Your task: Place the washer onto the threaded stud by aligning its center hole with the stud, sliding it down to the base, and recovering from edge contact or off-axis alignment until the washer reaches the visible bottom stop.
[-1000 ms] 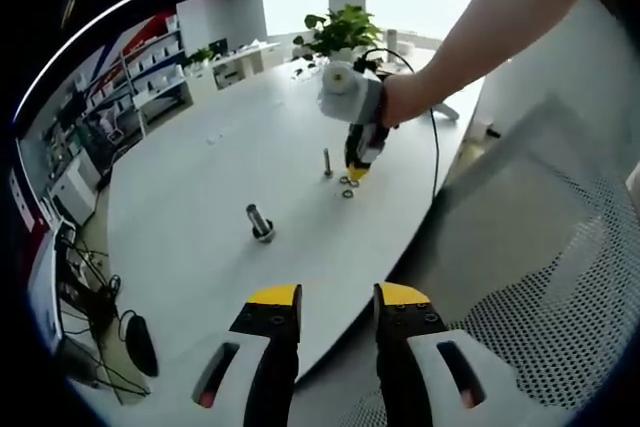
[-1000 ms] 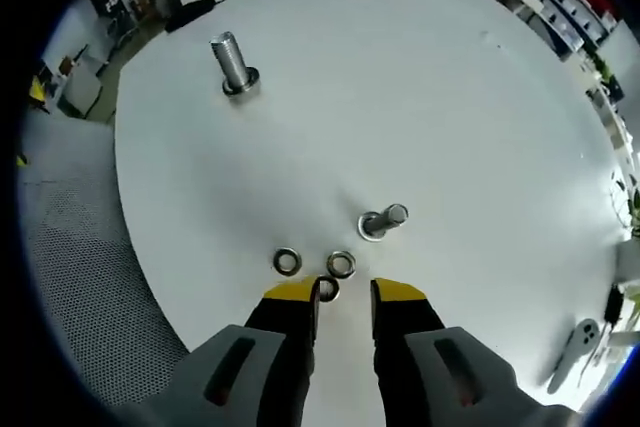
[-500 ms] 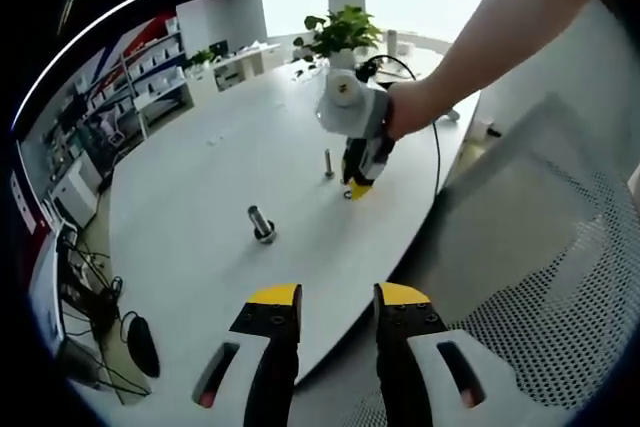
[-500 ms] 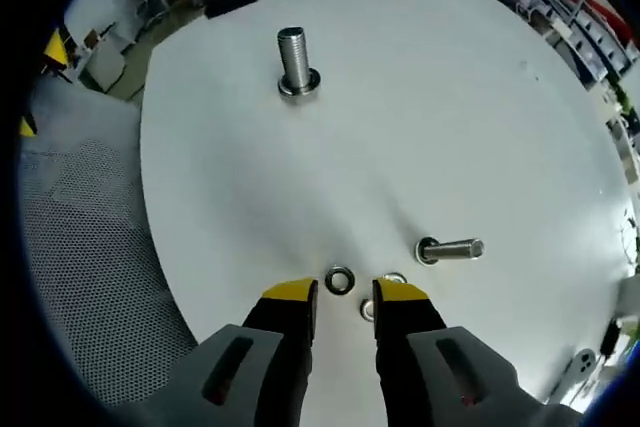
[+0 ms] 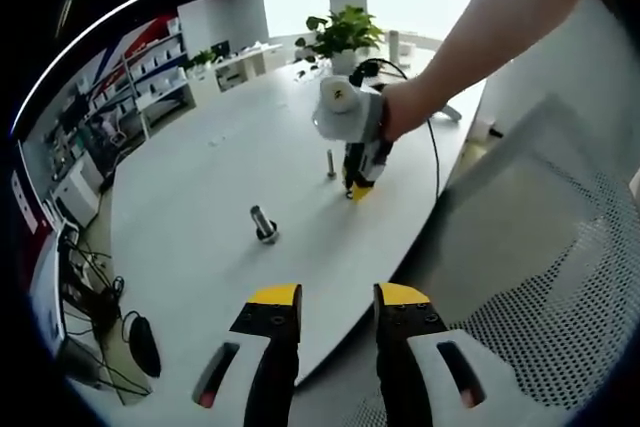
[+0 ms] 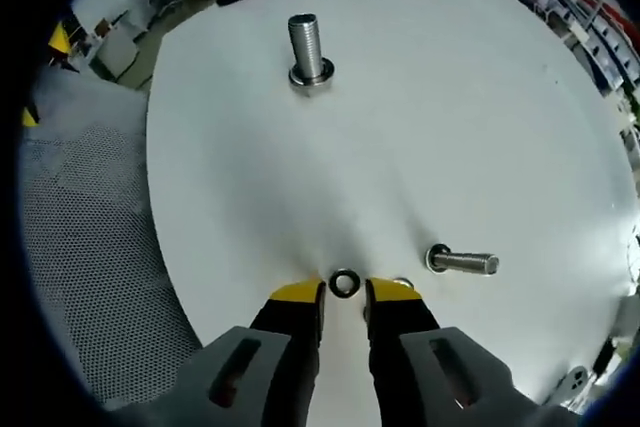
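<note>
So we're at the pickup stage. The right tongs (image 6: 343, 291) are down at the near edge of the white bench (image 6: 420, 107), jaws parted, with a washer (image 6: 344, 282) lying flat right between the tips, not gripped yet. The thin stud (image 6: 464, 262) stands just right of it, the fat stud (image 6: 309, 47) far off. The left tongs (image 5: 337, 295) hang off the bench, released and empty. Next, I'd guess: pinch the rim, lift, then line up the hole.
</note>
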### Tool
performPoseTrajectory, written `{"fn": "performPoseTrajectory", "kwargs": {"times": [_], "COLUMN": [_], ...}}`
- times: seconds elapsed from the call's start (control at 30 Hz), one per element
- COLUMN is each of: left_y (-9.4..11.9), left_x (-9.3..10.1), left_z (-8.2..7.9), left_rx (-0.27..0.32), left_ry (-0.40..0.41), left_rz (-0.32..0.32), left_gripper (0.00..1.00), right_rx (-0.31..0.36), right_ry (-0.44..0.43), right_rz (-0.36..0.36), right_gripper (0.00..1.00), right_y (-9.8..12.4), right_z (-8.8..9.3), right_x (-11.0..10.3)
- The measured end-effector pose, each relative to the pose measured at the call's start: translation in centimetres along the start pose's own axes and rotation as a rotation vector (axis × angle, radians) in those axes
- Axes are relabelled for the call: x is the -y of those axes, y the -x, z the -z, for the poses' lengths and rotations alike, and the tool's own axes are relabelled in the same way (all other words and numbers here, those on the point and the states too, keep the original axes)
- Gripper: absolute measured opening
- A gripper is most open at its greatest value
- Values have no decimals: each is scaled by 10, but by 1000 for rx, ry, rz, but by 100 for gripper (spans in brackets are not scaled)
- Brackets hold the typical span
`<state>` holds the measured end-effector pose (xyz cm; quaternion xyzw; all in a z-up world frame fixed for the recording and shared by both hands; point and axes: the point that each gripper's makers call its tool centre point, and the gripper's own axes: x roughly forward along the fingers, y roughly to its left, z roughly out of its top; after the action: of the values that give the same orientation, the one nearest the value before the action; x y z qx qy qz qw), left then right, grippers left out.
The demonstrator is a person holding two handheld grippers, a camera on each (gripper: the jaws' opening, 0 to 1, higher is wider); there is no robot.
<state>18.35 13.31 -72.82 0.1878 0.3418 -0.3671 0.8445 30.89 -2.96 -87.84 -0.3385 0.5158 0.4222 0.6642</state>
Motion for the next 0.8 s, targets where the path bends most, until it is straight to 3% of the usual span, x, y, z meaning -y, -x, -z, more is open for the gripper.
{"fn": "performPoseTrajectory", "kwargs": {"times": [0.43, 0.6, 0.7, 0.8], "left_y": [-1, -1, 0, 1], "left_x": [1, 1, 0, -1], "left_z": [1, 1, 1, 0], "left_rx": [-6, -9, -6, 1], "left_ry": [-8, -10, -13, -8], "left_rz": [3, 2, -6, -11], "left_gripper": [27, 27, 26, 25], "right_rx": [-100, -137, -166, -146], "right_ry": [12, -29, 8, 15], "right_rz": [-18, -11, 11, 16], "right_gripper": [16, 16, 16, 15], "right_y": [-2, -3, -2, -2], "right_z": [-1, -1, 0, 0], "right_x": [0, 1, 0, -1]}}
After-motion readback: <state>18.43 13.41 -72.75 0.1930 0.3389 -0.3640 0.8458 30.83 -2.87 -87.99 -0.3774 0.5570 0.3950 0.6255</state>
